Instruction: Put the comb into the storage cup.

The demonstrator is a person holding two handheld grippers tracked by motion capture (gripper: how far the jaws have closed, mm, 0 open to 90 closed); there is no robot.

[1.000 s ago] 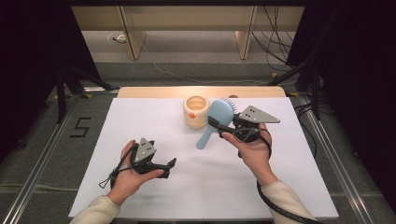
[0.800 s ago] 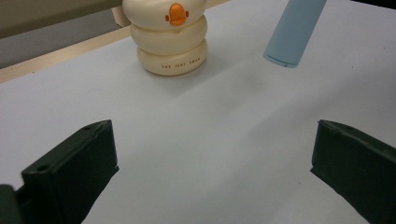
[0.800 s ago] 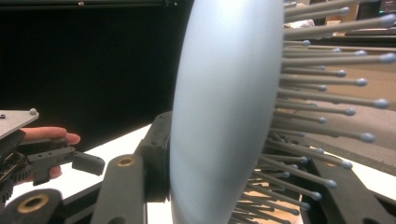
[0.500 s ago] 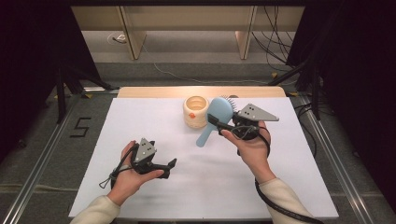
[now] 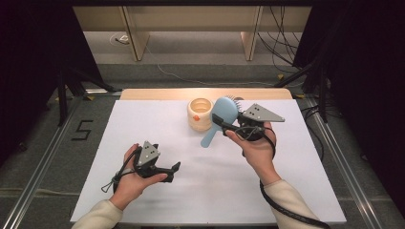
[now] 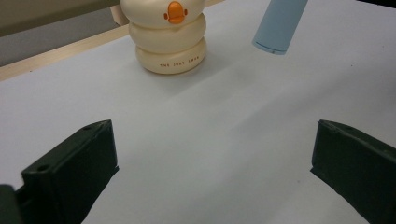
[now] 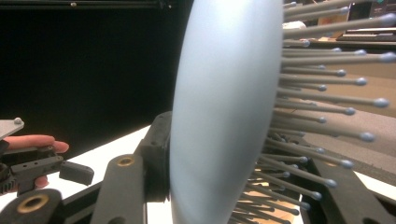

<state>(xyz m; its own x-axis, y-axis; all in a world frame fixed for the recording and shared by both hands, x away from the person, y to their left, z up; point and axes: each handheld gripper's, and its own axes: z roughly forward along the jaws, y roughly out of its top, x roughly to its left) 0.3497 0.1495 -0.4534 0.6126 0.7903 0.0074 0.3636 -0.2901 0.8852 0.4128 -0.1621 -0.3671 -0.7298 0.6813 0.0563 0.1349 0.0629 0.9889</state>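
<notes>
**Right jaws clamped on hairbrush head; left jaws spread above bare table**

In the high view, the right gripper (image 5: 234,128) was held up over the far right part of the white table (image 5: 296,191), gripped in the person's right hand (image 5: 255,148). Its jaws were clenched on the head of a light blue hairbrush (image 5: 220,117). The brush hung tilted, with the head up near the gripper and the handle slanting down and to the left, its end clear of the table surface. In the right gripper view, the hairbrush (image 7: 219,112) sat edge-on between the two black jaws, smooth back facing left, bristles (image 7: 322,84) pointing right.

A cream, ring-shaped cup with an orange beak (image 5: 200,114) stood upright on the table just left of the brush head. Whether cup and brush touched could not be told from above. In the left gripper view, the cup (image 6: 168,42) stood ahead with the end of the brush handle (image 6: 279,25) hanging to its right, apart from it.

The left gripper (image 5: 165,171) was low over the near left part of the table, in the left hand (image 5: 131,179), well apart from the cup. Its jaws were spread wide, nothing between them except bare table.
</notes>
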